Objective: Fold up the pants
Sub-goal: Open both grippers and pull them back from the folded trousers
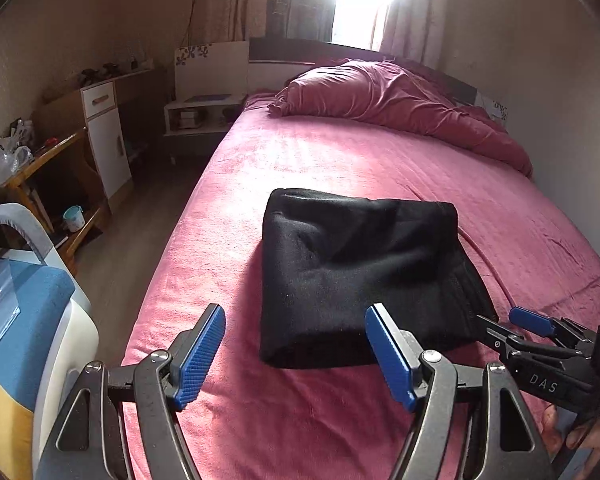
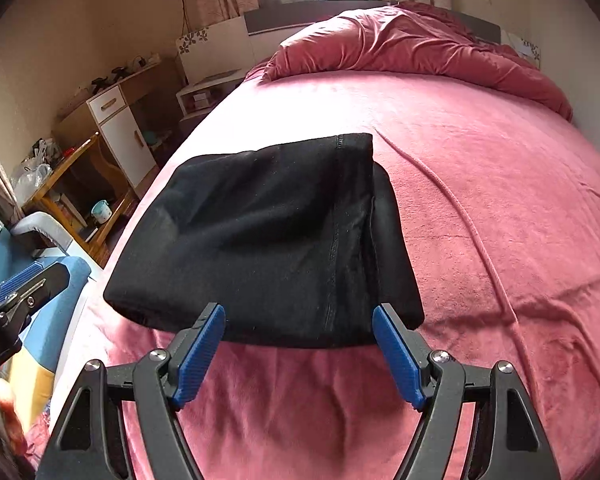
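Pants (image 2: 260,236) folded square on bed (image 2: 480,184), both grippers (image 1: 296,344) (image 2: 300,344) spread, empty: press flat, align edges, avoid dragging sheet.

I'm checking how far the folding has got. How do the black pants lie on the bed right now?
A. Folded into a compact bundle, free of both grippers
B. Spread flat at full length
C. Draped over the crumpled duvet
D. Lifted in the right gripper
A: the black pants lie as a folded bundle on the pink bed, with the left gripper and right gripper both open and holding nothing.
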The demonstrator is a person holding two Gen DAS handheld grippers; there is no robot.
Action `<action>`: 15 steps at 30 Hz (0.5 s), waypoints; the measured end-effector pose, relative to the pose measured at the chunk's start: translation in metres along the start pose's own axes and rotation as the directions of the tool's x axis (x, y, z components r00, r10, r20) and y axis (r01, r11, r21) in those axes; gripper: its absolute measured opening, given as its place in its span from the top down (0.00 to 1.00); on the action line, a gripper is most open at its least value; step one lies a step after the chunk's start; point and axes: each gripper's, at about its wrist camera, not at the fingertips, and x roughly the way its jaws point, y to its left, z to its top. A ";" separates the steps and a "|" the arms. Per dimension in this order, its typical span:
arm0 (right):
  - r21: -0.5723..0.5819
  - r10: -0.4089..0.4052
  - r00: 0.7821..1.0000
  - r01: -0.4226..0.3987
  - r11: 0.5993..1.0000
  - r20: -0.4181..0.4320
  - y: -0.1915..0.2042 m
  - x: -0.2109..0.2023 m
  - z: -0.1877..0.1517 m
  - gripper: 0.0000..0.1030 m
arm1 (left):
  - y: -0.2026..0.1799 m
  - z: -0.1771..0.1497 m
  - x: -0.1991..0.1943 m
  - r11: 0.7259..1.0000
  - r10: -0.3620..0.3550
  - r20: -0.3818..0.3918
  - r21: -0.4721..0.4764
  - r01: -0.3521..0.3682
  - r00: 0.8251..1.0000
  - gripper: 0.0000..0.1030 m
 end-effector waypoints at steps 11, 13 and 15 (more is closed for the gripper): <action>-0.021 -0.066 0.996 0.067 0.997 0.053 0.011 -0.030 -0.019 0.24 | -0.005 -0.016 -0.018 1.000 0.017 0.011 0.010 -0.017 1.000 0.28; -0.025 -0.075 0.996 0.076 0.997 0.057 0.013 -0.033 -0.021 0.24 | -0.006 -0.019 -0.020 1.000 0.014 0.009 0.011 -0.014 1.000 0.28; -0.026 -0.083 0.995 0.084 0.996 0.060 0.014 -0.036 -0.022 0.24 | -0.007 -0.021 -0.021 1.000 0.013 0.006 0.011 -0.013 1.000 0.28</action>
